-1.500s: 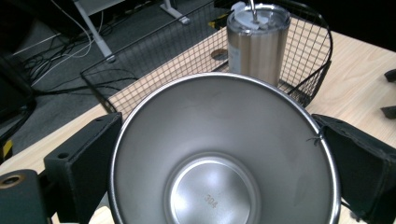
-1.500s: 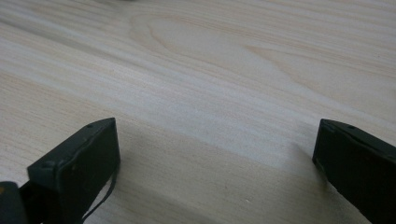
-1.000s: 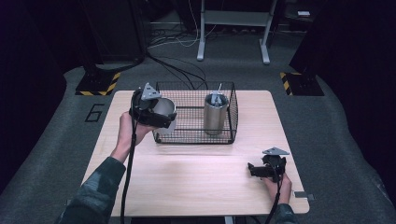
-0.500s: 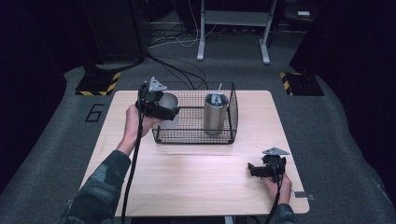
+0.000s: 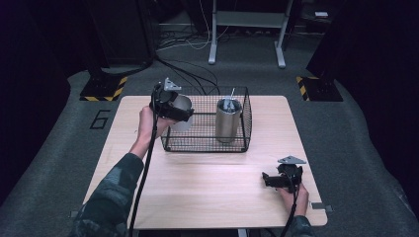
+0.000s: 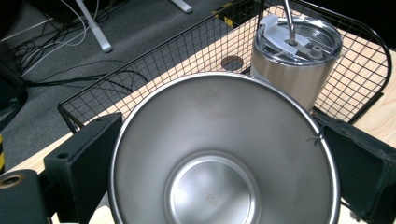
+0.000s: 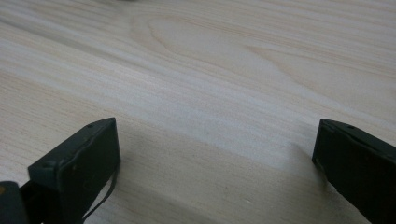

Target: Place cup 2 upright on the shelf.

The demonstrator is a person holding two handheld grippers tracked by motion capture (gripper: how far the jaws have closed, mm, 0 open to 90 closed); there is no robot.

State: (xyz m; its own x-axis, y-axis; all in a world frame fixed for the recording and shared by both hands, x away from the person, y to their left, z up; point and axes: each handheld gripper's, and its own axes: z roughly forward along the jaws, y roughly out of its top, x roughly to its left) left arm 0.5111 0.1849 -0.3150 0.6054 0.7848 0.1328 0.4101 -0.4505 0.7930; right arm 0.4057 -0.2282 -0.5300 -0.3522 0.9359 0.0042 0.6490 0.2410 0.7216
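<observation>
A steel cup (image 6: 224, 154) sits between the jaws of my left gripper (image 5: 179, 112), which is shut on its sides; I look straight into its bare inside. In the high view the steel cup (image 5: 182, 107) hangs over the left end of a black wire basket (image 5: 206, 146). A steel tumbler (image 5: 228, 119) with a clear lid and a straw stands upright in the basket's right half; the tumbler (image 6: 299, 56) also rises just beyond the cup. My right gripper (image 5: 269, 179) rests low at the table's front right, open, with bare wood between its jaws.
The wooden table (image 5: 207, 197) has free room in front of the basket. A round hole (image 6: 232, 62) in the tabletop shows through the basket mesh. Cables (image 5: 188, 74) and a metal stand's feet (image 5: 247, 54) lie on the grey floor beyond the table.
My left gripper has carried the steel cup to the right and a little farther back, from beside the basket's left end to over it. The right gripper has stayed put.
</observation>
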